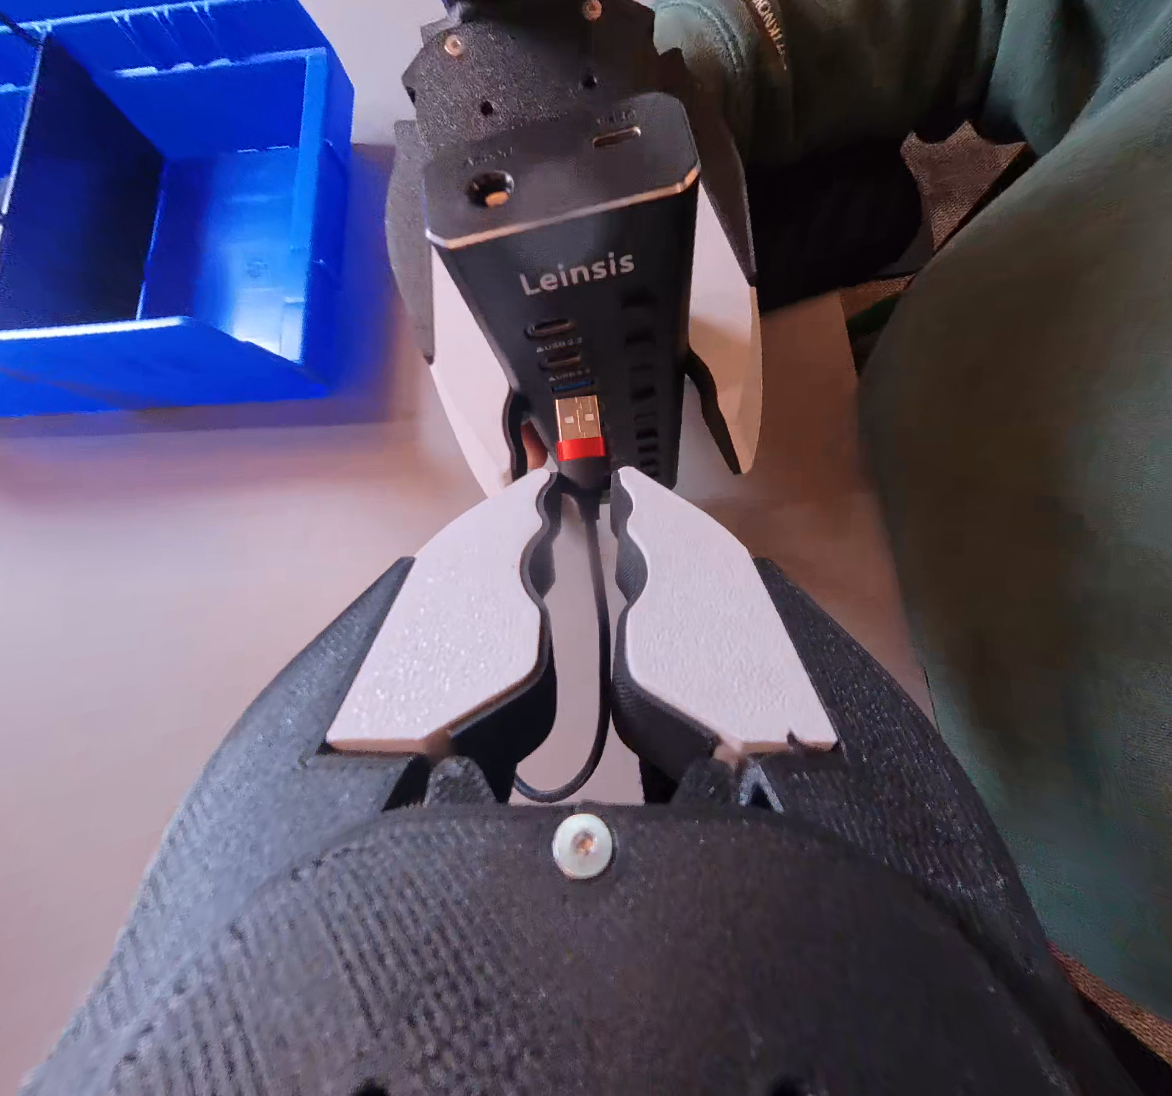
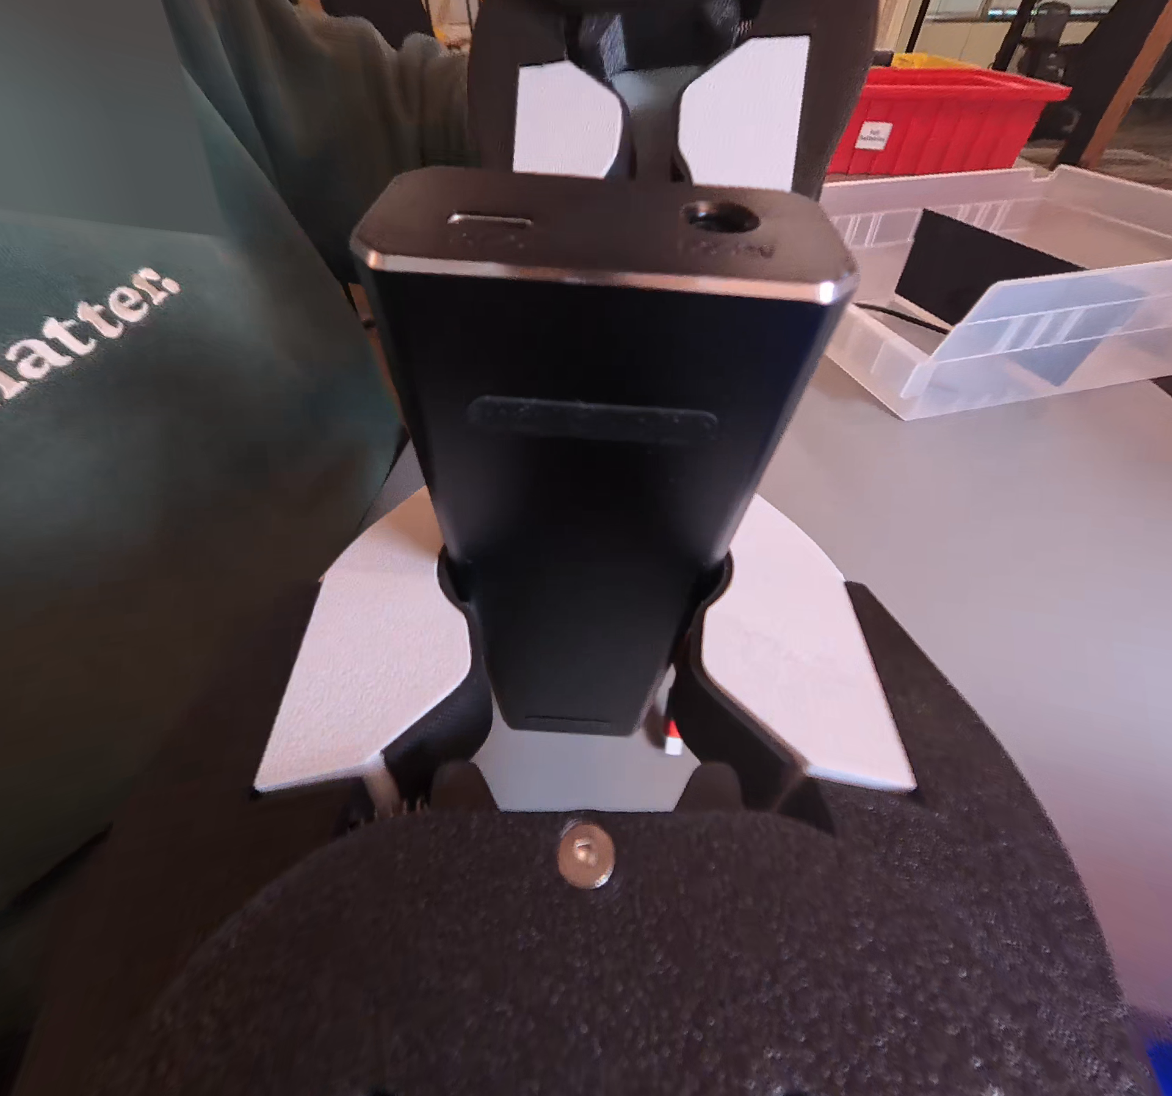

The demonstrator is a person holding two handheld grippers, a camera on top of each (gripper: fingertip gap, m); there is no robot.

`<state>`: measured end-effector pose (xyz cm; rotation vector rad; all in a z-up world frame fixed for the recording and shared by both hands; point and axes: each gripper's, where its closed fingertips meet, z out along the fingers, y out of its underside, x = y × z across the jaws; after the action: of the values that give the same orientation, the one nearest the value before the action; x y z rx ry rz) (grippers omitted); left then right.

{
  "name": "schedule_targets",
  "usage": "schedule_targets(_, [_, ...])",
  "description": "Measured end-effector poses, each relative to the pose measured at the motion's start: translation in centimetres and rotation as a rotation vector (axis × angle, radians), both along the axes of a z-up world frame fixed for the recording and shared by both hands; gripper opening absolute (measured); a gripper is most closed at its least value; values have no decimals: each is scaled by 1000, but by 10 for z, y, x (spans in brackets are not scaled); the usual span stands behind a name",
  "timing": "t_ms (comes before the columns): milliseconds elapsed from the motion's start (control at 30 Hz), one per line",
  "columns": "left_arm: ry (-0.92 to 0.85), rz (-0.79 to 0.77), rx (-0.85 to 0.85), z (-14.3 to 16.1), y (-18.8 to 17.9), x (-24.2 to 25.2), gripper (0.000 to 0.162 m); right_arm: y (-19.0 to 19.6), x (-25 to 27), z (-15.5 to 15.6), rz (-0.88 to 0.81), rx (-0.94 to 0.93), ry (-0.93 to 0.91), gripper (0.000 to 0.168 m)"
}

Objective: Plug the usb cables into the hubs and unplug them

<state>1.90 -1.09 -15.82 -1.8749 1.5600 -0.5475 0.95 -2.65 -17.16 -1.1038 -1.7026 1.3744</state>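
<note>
My right gripper [image 2: 586,577] is shut on a black USB hub [image 2: 596,431] and holds it upright above the table. In the left wrist view the hub [image 1: 571,279] faces me with its row of ports showing. My left gripper [image 1: 583,479] is shut on a black USB cable [image 1: 599,590] just behind its red-collared plug [image 1: 578,428]. The plug's bare metal end lies against the hub's port face, its tip at a blue port [image 1: 574,388]. I cannot tell whether it is in the port. A bit of the red plug [image 2: 669,735] shows under the hub in the right wrist view.
A blue bin [image 1: 190,190] stands on the table [image 1: 158,621] to the left. A person's green sleeve [image 1: 951,114] and sweatshirt [image 2: 158,431] are close by. A clear plastic tray [image 2: 1015,304] and a red bin [image 2: 938,114] sit at the far right. Less than 4 cm separates the two grippers' tips.
</note>
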Motion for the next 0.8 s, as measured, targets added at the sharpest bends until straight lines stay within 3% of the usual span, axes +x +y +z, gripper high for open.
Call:
schedule_targets(500, [55, -45, -71, -5, -6, 0, 15, -3, -4, -15, -28, 121, -97, 71])
schedule_targets(800, [313, -79, -39, -18, -8, -8, 15, -6, -7, -26, -37, 135, -177, 71])
